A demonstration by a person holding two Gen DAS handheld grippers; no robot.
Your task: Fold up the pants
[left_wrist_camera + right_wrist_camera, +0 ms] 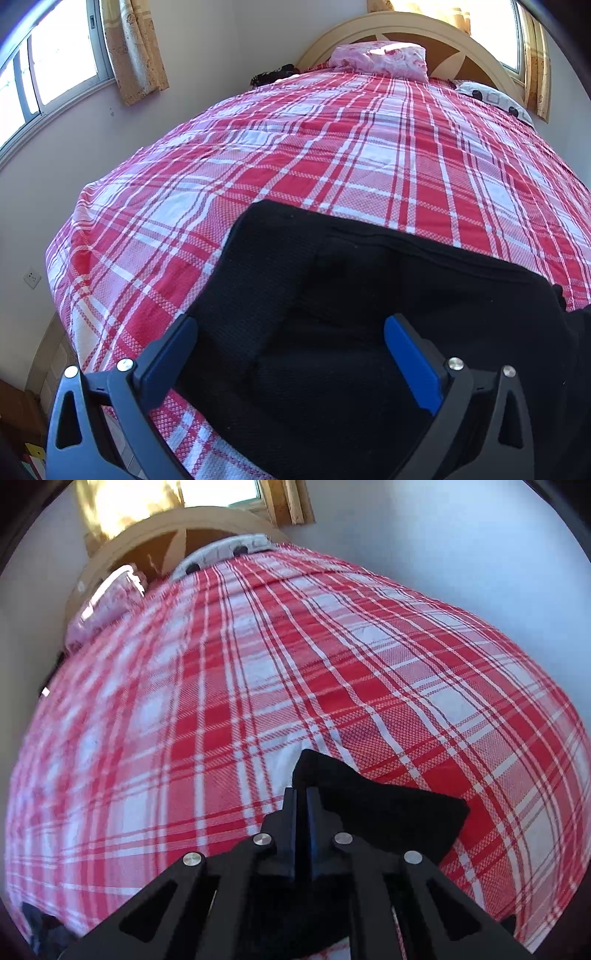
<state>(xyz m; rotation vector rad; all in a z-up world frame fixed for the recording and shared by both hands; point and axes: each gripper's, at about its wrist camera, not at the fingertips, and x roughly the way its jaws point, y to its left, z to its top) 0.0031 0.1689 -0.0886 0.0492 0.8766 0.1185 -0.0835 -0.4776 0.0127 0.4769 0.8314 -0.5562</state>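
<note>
Black pants lie on the red and white plaid bed near its foot edge. My left gripper is open, its blue pads spread wide just above the black cloth, holding nothing. In the right wrist view my right gripper is shut on a fold of the black pants, which bunches up to the right of the fingers above the plaid bed.
A pink pillow and a spotted white pillow lie at the curved headboard. Windows with yellow curtains flank the bed. A wall runs along the left side. The bed edge drops at lower left.
</note>
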